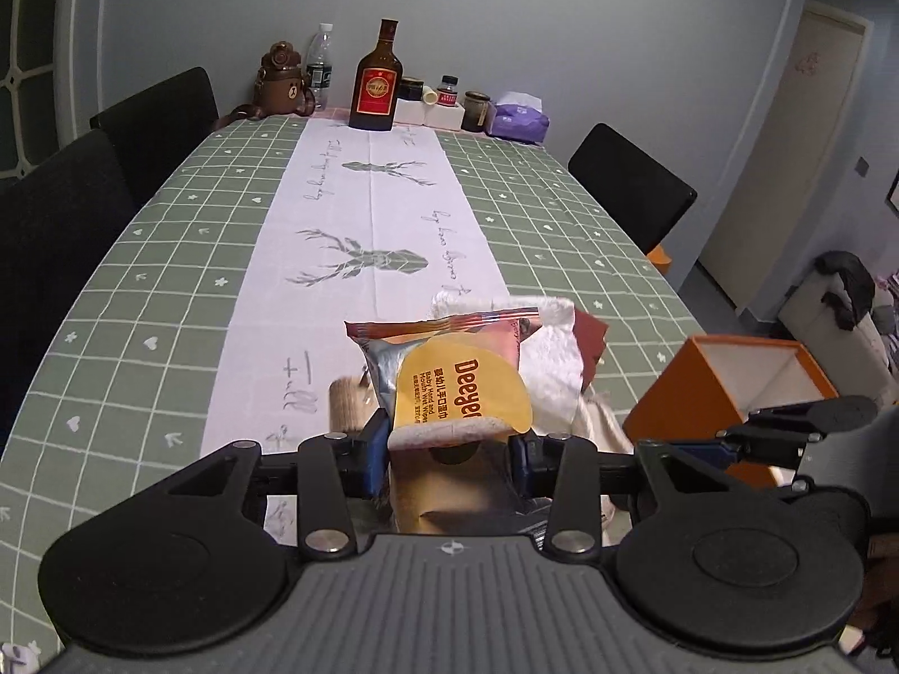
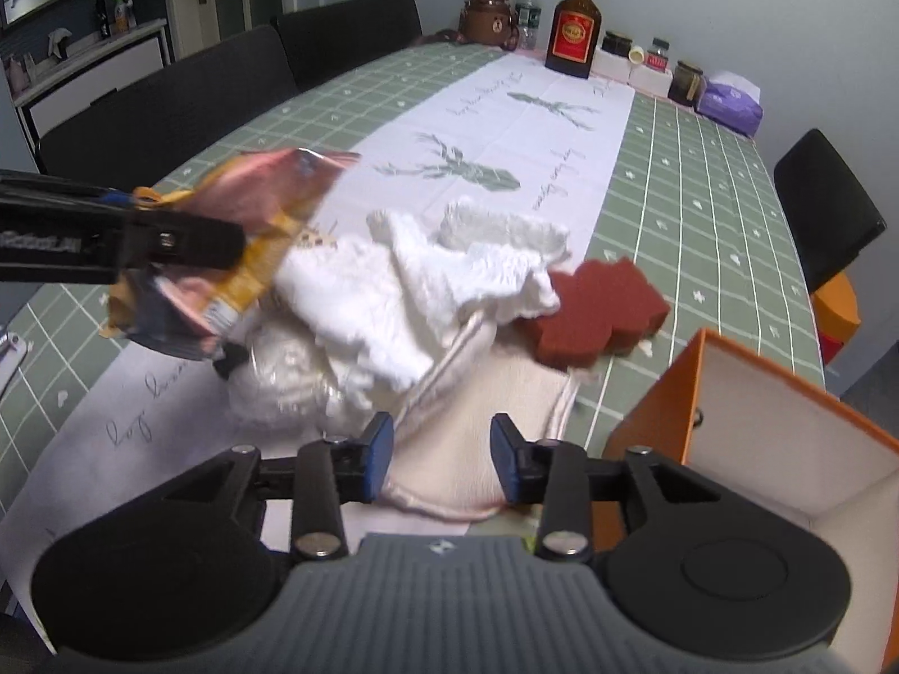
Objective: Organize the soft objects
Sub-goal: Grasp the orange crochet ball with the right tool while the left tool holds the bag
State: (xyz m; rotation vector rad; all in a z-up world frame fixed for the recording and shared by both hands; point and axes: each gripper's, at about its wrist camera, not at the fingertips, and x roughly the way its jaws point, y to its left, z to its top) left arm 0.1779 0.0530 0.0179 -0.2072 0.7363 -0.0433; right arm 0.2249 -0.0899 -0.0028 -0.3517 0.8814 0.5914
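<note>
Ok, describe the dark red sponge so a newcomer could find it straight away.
Start at the open orange box at the table's near right. Just left of it lies a heap of white cloths. The sponge sits at the heap's right edge: a flat, brick-red block with a notched outline, the only dark piece there.

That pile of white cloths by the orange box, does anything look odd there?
Yes. The white towels lie crumpled in a heap, with a dark red sponge wedged at the edge. The left tool holds a wet wipes pack lifted above them.

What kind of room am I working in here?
Most likely a home dining room: a long table with a checked tablecloth, black dining chairs alongside, and a liquor bottle among jars at the far end.
</note>
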